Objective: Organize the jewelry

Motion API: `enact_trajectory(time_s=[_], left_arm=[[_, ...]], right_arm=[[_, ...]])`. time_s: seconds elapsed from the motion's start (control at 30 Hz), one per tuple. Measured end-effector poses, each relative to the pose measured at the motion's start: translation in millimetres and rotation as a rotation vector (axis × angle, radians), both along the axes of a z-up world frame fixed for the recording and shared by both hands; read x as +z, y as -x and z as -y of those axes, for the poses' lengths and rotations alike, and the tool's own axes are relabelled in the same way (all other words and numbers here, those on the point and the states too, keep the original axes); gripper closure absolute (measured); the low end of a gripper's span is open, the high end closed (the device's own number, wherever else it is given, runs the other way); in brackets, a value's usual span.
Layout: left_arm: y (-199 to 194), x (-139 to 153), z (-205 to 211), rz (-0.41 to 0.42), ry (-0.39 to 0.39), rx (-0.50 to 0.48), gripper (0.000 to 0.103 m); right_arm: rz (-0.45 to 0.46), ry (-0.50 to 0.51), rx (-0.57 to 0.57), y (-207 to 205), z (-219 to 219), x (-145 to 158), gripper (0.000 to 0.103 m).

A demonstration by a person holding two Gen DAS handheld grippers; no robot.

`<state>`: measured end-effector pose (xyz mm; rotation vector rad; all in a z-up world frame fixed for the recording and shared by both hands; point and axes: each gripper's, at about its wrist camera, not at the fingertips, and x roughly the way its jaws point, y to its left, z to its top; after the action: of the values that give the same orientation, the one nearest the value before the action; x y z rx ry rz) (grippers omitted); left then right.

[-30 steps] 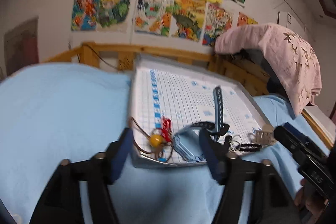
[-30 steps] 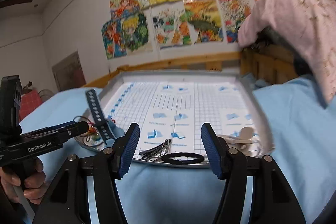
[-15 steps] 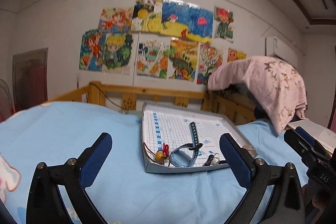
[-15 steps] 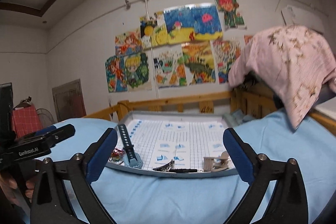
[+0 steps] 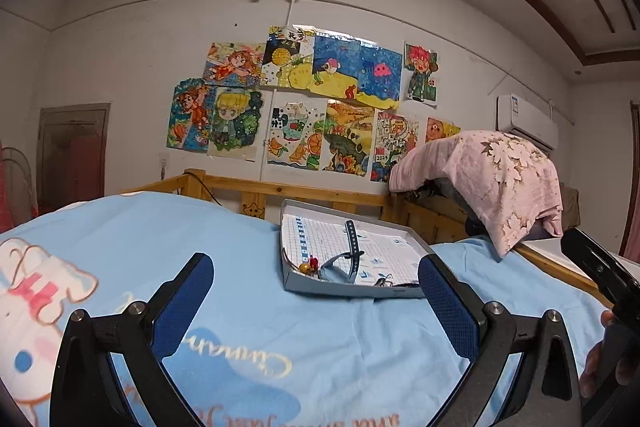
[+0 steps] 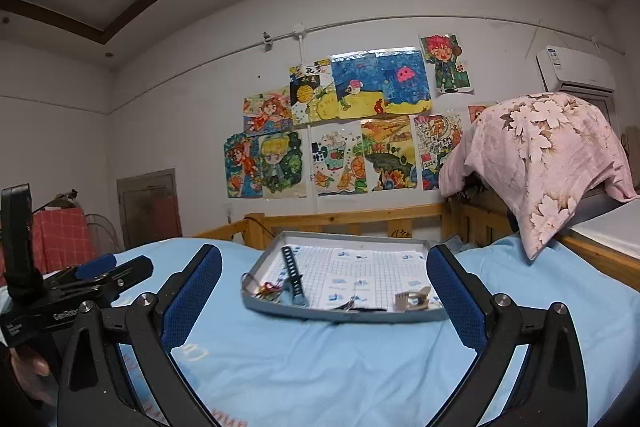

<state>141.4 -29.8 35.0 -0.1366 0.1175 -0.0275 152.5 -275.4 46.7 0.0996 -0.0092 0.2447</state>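
A grey tray [image 5: 352,289] lined with grid paper lies on the blue bedspread; it also shows in the right wrist view [image 6: 344,313]. In it lie a dark blue watch [image 5: 351,247], a red and gold beaded bracelet [image 5: 308,265], dark hair ties [image 6: 352,305] and a beige hair claw [image 6: 412,299]. My left gripper [image 5: 316,303] is open and empty, well back from the tray's near edge. My right gripper [image 6: 324,291] is open and empty, also back from the tray.
A wooden bed rail [image 5: 320,195] runs behind the tray. A pink flowered cloth [image 6: 540,163] hangs over something at the right. Drawings [image 5: 304,99] cover the wall. The left gripper's body [image 6: 60,291] shows at the left of the right wrist view.
Both grippers have pulled back and away from the tray and opened wider. The tray now looks small and far; the jewelry in it has not moved.
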Motion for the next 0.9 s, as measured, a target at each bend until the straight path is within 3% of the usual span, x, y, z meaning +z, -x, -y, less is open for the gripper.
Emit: enact_trajectory(time_s=[0.17, 0.3, 0.5, 0.67, 0.9], left_arm=[[27, -2, -6, 0.01, 0.008, 0.014, 0.0], [44, -2, -9, 0.01, -0.03, 0.006, 0.0], [63, -13, -13, -0.026, -0.075, 0.019, 0.0], [73, -37, -7, -0.047, -0.098, 0.038, 0.0], [81, -46, -1, -0.042, -0.122, 0.041, 0.0]], right_arm=[[0.016, 0.011, -0.025, 35, -2, -4, 0.002], [0.013, 0.018, -0.033, 53, -3, -7, 0.002], [-0.058, 0.012, -0.052, 75, -2, -22, 0.002], [-0.095, 0.002, -0.106, 85, 4, -39, 0.002], [-0.107, 0.017, -0.142, 87, 3, -55, 0.002]])
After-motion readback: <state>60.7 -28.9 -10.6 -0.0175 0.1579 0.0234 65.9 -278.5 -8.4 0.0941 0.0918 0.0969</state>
